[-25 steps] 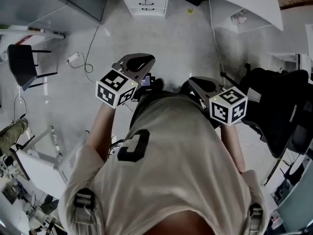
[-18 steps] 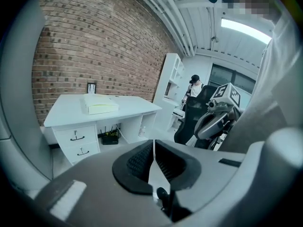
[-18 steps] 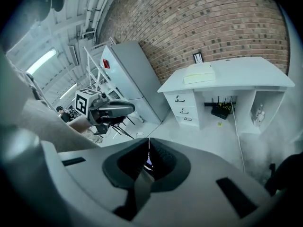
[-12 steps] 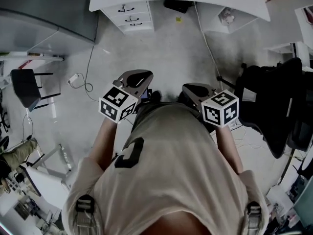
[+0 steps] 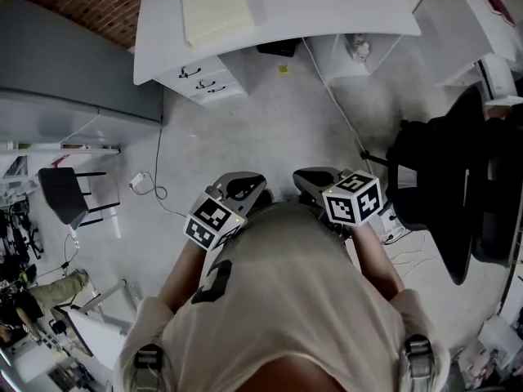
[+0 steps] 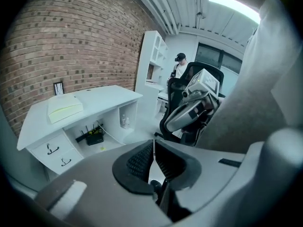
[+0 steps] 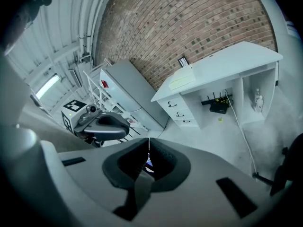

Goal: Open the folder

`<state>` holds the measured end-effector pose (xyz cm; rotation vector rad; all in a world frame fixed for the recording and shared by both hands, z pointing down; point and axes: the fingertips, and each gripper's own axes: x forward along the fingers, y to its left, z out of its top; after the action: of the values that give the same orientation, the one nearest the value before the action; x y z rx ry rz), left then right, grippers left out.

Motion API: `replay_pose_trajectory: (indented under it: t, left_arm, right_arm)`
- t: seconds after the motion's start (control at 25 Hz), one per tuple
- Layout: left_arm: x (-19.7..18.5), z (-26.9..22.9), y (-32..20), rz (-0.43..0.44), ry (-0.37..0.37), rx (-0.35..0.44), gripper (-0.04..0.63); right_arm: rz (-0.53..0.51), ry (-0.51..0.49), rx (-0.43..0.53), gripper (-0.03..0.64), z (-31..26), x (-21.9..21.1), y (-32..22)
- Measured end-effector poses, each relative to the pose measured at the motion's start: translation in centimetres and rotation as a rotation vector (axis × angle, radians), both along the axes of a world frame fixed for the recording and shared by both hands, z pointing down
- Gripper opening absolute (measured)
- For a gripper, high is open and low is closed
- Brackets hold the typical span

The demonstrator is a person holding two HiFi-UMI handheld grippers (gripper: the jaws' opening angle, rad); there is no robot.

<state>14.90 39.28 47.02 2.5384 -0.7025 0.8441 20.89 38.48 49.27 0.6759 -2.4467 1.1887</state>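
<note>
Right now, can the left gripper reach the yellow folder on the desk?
Probably not: open grey floor separates the left gripper from the pale yellow folder on the white desk; nothing blocks it.

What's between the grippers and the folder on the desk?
Nothing visible. Only open floor separates the left gripper and right gripper, both shut and empty, from the desk holding the folder. The black chair stands aside.
</note>
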Motion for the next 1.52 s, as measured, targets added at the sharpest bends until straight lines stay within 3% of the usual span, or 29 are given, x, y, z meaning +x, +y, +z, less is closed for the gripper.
replay_pose_trajectory:
  t: [0.24,0.4,0.56,0.76,0.92,1.16,1.28,1.52]
  left_arm:
    - [2.4,0.3,0.0,-0.041,-0.027,-0.048,0.014]
    - [2.4,0.1,-0.5,-0.085,0.009,-0.07,0.014]
    - [2.1,0.5,-1.8,-0.043,0.013,-0.05,0.014]
    - [-2.1,1.1,-3.9,-0.044,0.088,-0.117,0.014]
    - [-5.4,1.2,-5.6,0.023,0.108,-0.121,0.014]
    - [-9.2,1.5,-7.9,0.067,0.17,-0.141,0.014]
    - [-10.1,1.7,-9.3,0.063,0.208,-0.178,0.014]
    - [-10.9,0.4,-11.3,0.163,0.185,-0.16,0.014]
  right_arm:
    - [-0.011,-0.068,-0.071,0.006,0.9,2.6,-0.2]
    - [-0.03,-0.074,-0.087,0.006,0.7,2.6,-0.8]
    - [-0.014,-0.069,-0.088,0.006,0.8,1.9,-2.4]
    - [0.022,0.011,-0.064,0.006,0.5,-1.6,-4.7]
    - [0.071,0.056,-0.075,0.006,0.0,-4.7,-6.4]
    - [0.04,0.2,-0.08,0.006,0.0,-9.2,-7.2]
    - [0.044,0.216,-0.084,0.006,-0.5,-10.5,-8.3]
    - [-0.083,0.236,-0.08,0.006,-1.6,-15.3,-9.8]
